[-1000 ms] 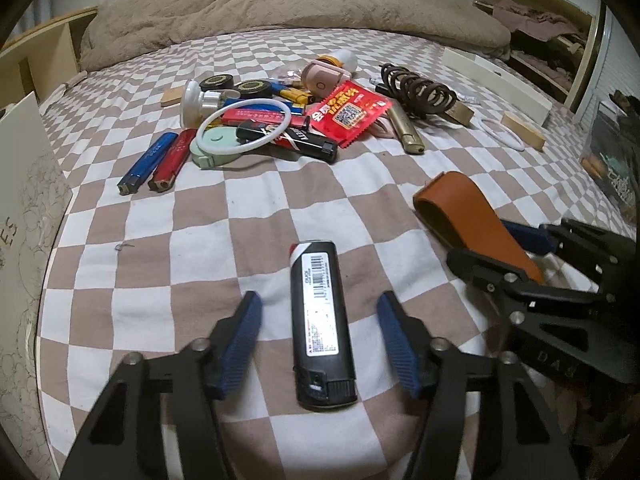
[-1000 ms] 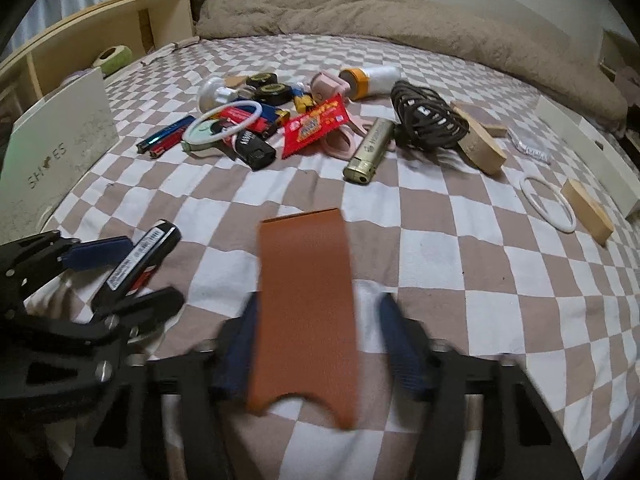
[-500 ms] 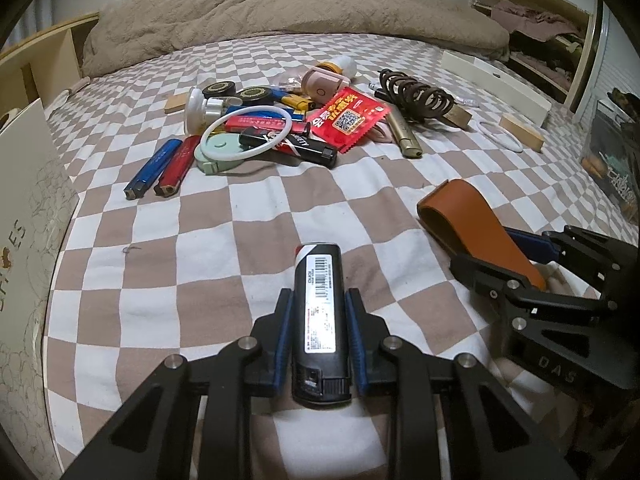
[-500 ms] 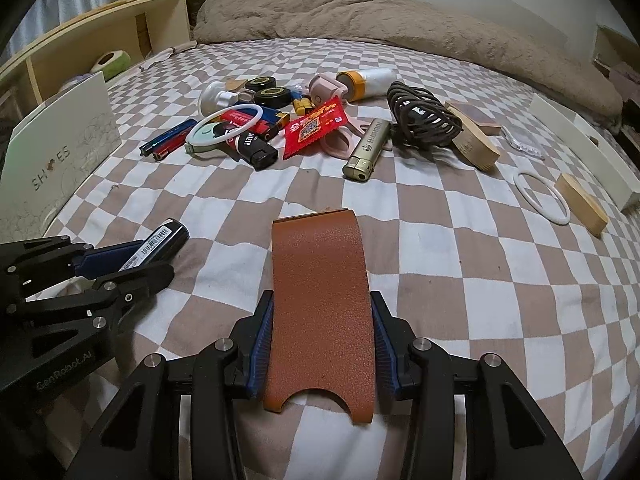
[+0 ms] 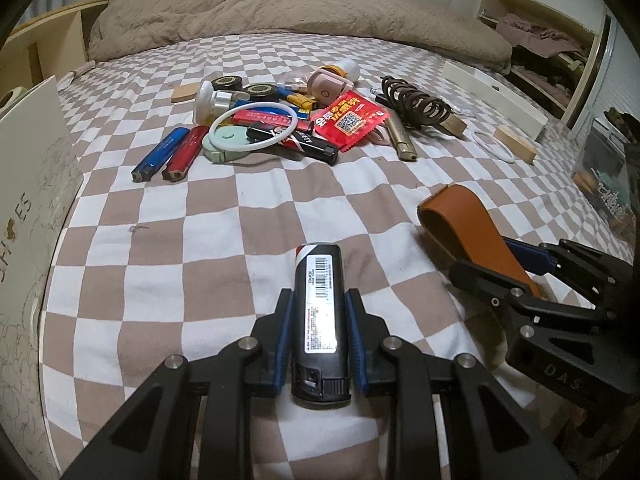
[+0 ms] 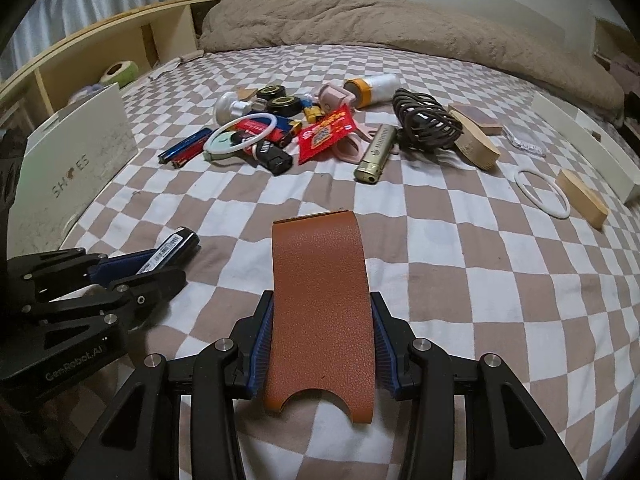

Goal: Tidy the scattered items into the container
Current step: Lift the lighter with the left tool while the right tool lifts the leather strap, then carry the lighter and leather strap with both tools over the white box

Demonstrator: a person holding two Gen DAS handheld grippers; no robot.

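Observation:
My left gripper (image 5: 319,294) is shut on a black lighter (image 5: 320,276) with a barcode label, its blue pads pressing both sides low over the checked bedspread. My right gripper (image 6: 321,298) is shut on a brown leather case (image 6: 320,280), which sticks out forward between its pads. The two grippers sit side by side. The right wrist view shows the left gripper (image 6: 132,268) with the lighter (image 6: 176,244); the left wrist view shows the right gripper (image 5: 492,260) and the case (image 5: 460,216). A white shoe box (image 5: 24,200) stands at the far left.
A pile of small items (image 5: 280,120) lies farther up the bed: blue and red lighters (image 5: 160,156), a white ring, a red packet, a brass tube, a dark hair claw. A white ring (image 6: 542,194) and wooden block (image 6: 582,198) lie right. A brown blanket (image 6: 380,28) lines the far edge.
My left jaws have closed from wide apart onto the black lighter. The right gripper has kept the leather case between its pads and hardly moved.

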